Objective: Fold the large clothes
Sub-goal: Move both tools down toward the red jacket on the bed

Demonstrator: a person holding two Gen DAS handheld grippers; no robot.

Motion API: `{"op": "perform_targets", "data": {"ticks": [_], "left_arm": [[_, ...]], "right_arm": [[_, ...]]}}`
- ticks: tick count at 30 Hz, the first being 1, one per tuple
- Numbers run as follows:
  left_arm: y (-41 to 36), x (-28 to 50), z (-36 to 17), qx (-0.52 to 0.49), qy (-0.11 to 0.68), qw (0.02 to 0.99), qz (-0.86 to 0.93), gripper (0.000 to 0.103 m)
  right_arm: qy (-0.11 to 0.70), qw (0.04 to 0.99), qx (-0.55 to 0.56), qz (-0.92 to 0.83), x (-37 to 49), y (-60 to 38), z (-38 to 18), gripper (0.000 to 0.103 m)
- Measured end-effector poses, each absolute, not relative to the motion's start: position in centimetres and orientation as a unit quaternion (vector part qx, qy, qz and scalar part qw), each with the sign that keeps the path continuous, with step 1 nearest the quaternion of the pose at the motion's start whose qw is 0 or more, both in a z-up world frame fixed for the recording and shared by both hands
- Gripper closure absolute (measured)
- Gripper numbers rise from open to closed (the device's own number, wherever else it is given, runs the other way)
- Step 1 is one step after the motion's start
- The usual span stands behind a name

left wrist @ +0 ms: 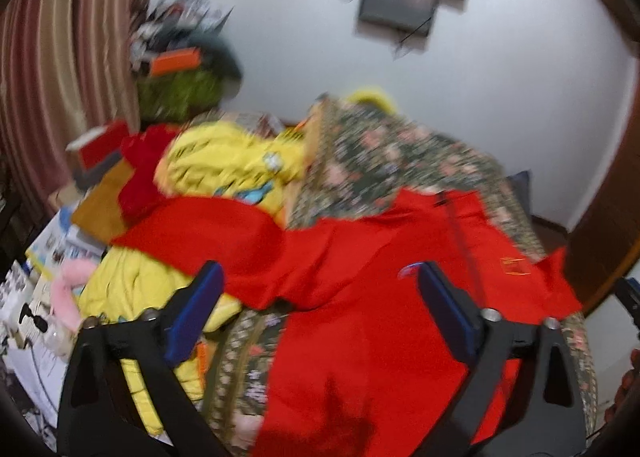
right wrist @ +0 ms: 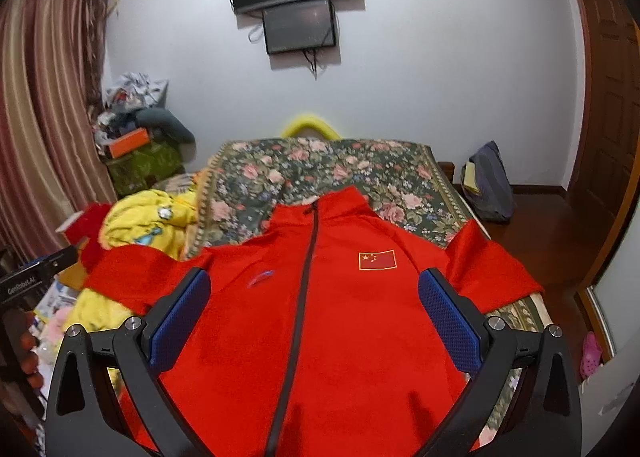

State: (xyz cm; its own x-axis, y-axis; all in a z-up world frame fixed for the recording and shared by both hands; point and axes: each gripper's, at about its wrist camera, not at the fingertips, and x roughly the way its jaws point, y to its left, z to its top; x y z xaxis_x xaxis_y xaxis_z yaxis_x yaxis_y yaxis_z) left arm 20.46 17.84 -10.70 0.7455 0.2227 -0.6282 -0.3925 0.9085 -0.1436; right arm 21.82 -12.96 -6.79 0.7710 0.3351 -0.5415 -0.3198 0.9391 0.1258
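- Red zip-front jacket [right wrist: 340,317] spread flat, front up, across the bed [right wrist: 320,169] with its floral woven cover; dark zipper down the middle, small flag patch on the chest, one sleeve hanging over the bed's right edge.
- Crumpled yellow garment [right wrist: 144,225] heaped at the bed's left edge.
- Left tongs [left wrist: 320,309] spread wide above the red cloth, blue textured pads pinching nothing.
- Right tongs [right wrist: 314,321] likewise spread, empty, over the jacket's chest.
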Motion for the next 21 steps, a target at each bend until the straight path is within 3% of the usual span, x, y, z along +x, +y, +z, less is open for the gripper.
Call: {"op": "perform_targets", "data": {"ticks": [11, 21], "left_arm": [[29.8, 25.9, -19.7, -0.224, 0.434, 0.867, 0.100, 0.016], [37.2, 25.6, -24.4, -0.303, 0.465, 0.824, 0.117, 0.016]], "right_arm": [[0.402, 0.894, -0.012, 0.196, 29.6, -10.3, -11.5, 0.000], [0.479, 0.856, -0.030, 0.190, 33.1, -8.7, -16.6, 0.000]]}}
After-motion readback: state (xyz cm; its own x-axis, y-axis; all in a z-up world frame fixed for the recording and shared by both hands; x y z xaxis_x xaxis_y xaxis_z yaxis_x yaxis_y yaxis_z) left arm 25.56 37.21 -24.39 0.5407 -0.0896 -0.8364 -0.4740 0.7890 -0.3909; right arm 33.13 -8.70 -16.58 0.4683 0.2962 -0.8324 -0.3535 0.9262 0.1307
